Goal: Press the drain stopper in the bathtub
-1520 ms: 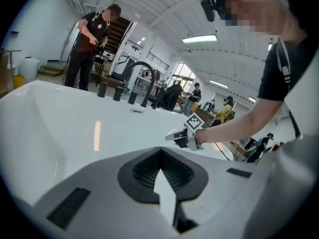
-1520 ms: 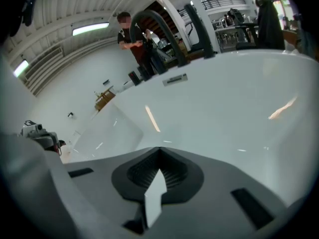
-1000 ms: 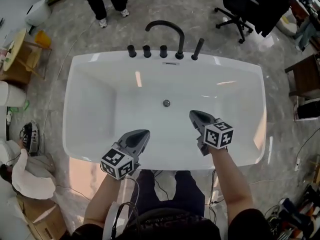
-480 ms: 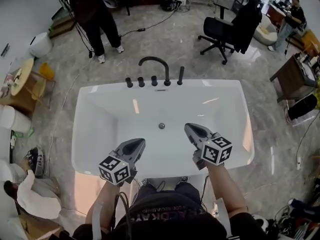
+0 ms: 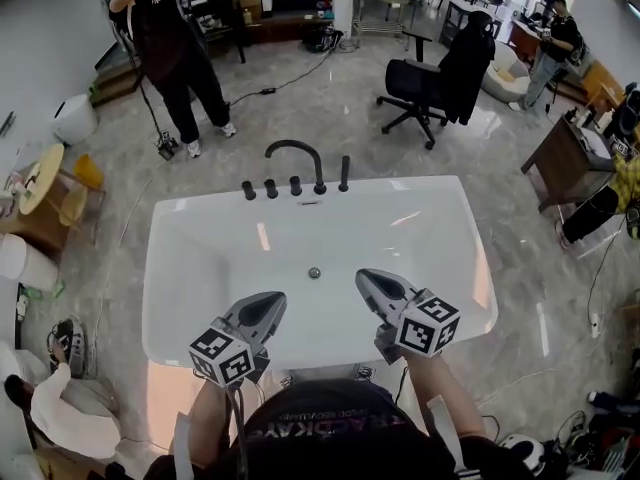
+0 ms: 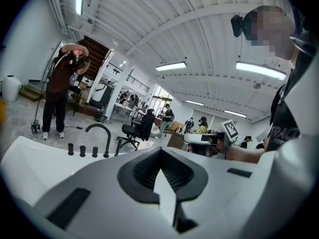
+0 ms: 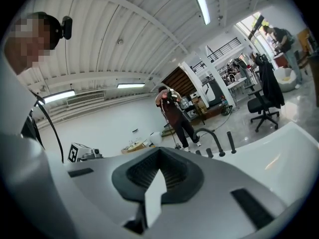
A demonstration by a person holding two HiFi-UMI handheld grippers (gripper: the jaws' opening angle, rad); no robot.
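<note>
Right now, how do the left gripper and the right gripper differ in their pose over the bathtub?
The right gripper reaches further over the bathtub, its tip about level with the drain stopper in the head view; the left gripper sits back, closer to the near rim. The left gripper points forward and to the right, the right gripper forward and to the left, so their tips converge. Both are shut, hold nothing, and neither touches the drain stopper.

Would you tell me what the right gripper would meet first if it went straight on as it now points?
Likely nothing near: the right gripper points about level across the tub, left of the faucet, toward the standing person far beyond. Depth is unclear.
</note>
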